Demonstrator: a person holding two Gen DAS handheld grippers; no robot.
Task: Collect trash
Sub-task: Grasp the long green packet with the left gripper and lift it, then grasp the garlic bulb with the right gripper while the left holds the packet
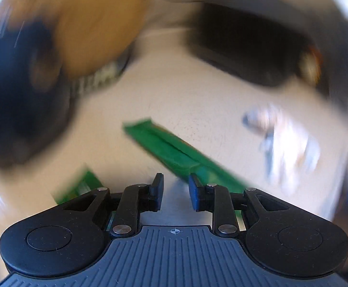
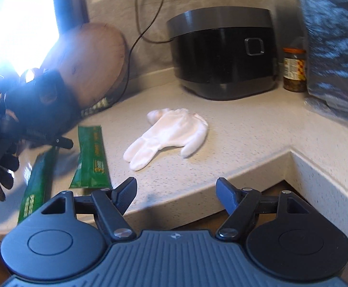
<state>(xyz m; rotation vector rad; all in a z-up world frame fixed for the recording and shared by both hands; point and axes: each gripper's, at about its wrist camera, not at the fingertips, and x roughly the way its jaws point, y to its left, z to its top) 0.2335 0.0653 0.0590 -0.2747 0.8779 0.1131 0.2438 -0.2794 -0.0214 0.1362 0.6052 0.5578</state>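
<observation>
You worked at a speckled counter [image 2: 233, 129]; behind its rice cooker [image 2: 221, 52] stood a grey wall [image 2: 116, 2], a bright window [image 2: 18, 19] far left of it.

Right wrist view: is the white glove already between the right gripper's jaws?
No, the white glove lies flat on the counter, beyond the empty right gripper.

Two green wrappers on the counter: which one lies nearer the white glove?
The green wrapper lying flat beside the white glove; the other wrapper sits farther left, at the counter's edge.
</observation>
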